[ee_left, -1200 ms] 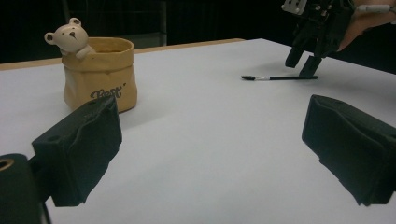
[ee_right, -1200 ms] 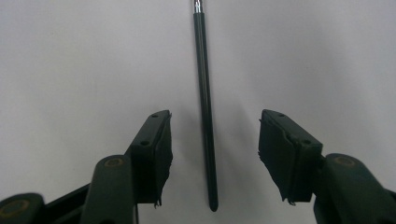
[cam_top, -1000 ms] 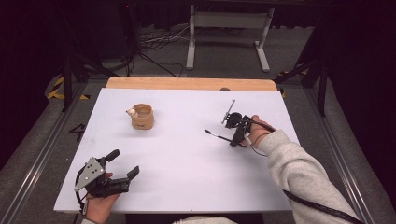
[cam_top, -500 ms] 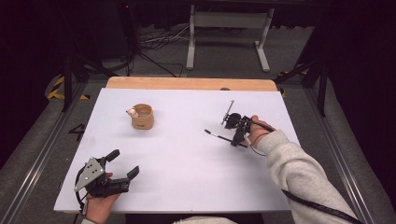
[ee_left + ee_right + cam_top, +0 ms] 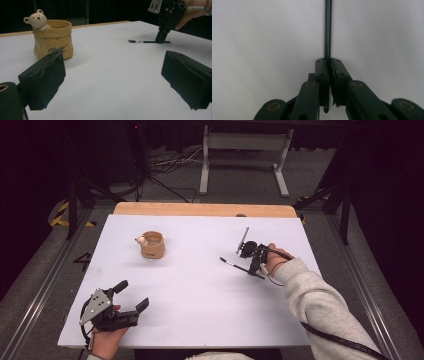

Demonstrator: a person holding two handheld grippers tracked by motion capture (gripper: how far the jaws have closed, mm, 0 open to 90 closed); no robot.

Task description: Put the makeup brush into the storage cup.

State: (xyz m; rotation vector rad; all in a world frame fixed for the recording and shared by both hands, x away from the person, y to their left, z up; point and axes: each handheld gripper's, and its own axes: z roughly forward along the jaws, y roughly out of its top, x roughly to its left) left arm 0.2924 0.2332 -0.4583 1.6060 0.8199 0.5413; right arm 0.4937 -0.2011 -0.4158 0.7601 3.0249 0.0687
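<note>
A thin black brush (image 5: 235, 265) lies flat on the white table (image 5: 210, 300) at the right. My right gripper (image 5: 254, 266) points straight down and is shut on the brush (image 5: 327, 30), whose stem runs away from the pinched jaws. The brush tip (image 5: 132, 41) shows far off in the left gripper view, with the right gripper (image 5: 162, 38) standing over its other end. A tan pouch-shaped cup with a small bear on its rim (image 5: 151, 245) (image 5: 53, 40) stands at the back left. My left gripper (image 5: 131, 296) rests open at the front left, nothing between its jaws.
A strip of bare wood (image 5: 205, 209) edges the table's far side. Beyond it stand a metal frame (image 5: 245, 155) and cables on the floor. A cable (image 5: 330, 337) trails from the right gripper along the sleeve.
</note>
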